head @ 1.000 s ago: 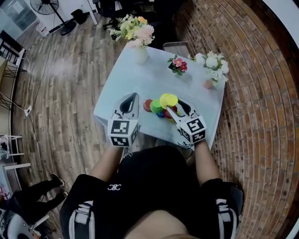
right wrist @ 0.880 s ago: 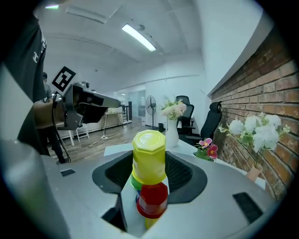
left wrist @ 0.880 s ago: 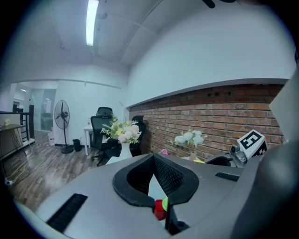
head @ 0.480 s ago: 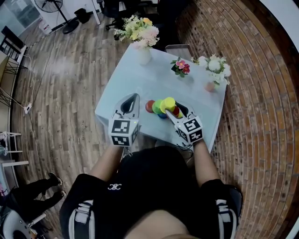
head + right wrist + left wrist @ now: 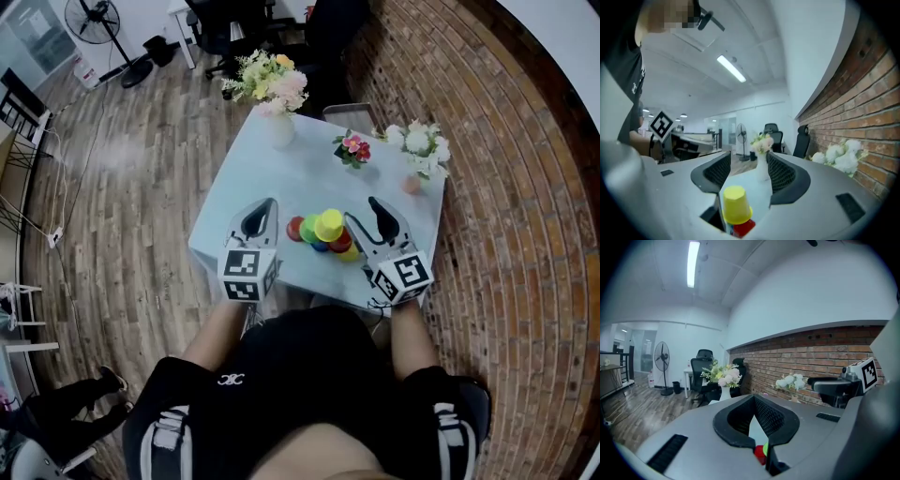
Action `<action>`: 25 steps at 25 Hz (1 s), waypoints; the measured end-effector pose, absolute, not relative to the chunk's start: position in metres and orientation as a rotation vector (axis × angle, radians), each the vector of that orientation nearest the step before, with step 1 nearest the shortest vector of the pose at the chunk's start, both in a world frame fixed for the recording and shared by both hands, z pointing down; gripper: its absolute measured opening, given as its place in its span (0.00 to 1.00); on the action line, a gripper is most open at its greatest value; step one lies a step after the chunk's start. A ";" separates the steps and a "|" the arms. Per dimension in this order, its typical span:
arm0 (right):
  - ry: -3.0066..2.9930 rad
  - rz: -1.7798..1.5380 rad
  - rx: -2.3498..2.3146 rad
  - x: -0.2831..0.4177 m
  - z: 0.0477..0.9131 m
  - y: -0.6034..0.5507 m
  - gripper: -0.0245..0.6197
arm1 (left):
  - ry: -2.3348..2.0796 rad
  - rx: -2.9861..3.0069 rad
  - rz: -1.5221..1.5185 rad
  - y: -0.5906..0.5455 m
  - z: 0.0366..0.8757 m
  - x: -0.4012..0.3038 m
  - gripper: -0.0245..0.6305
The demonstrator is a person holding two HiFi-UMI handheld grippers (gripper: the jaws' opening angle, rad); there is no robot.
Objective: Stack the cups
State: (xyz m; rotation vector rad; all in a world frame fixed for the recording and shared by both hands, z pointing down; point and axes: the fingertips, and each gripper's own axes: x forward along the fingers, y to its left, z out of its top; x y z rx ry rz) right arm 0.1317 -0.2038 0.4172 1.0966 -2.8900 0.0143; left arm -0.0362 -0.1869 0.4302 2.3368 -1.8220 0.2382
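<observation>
**Head view.** The yellow cup [image 5: 329, 225], carried a second ago in the right gripper [image 5: 360, 209], is now set mouth down on top of the cluster of cups [image 5: 317, 239] near the front edge of the table [image 5: 281, 173]. The right gripper has been drawn back and out to the right, and its jaws are spread. The left gripper [image 5: 270, 204] is kept just left of the cluster, its place little changed.

**Left gripper view.** The jaws of the left gripper [image 5: 753, 401] are pressed together at the tips, and nothing is held. A red cup [image 5: 760, 454] is glimpsed low down behind them.

**Right gripper view.** The yellow cup [image 5: 735, 204] is seen resting on a second red cup [image 5: 744, 228], between the jaws of the right gripper [image 5: 745, 171]. Those jaws are opening, and the pads stand clear of the cup.

The yellow cup can be judged as released onto the stack. The other loose cups probably remain to be gathered.
</observation>
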 end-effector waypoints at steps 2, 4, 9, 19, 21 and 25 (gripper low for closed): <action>-2.904 -0.031 1.320 0.157 0.388 -0.213 0.40 | -1.821 2.348 0.225 -0.190 0.426 -0.034 0.04; -2.821 -0.044 1.588 0.187 0.373 -0.219 0.29 | -1.815 2.359 0.208 -0.191 0.421 -0.033 0.04; -2.480 -0.097 1.972 0.230 0.371 -0.222 0.04 | -1.773 2.432 0.176 -0.189 0.402 -0.019 0.04; -2.546 -0.113 1.915 0.195 0.363 -0.199 0.04 | -1.719 2.513 0.160 -0.172 0.380 -0.013 0.04; -2.552 -0.103 1.894 0.188 0.366 -0.195 0.04 | -1.712 2.519 0.161 -0.171 0.378 -0.013 0.04; -2.536 -0.112 1.856 0.179 0.376 -0.186 0.04 | -1.699 2.526 0.148 -0.168 0.375 -0.011 0.04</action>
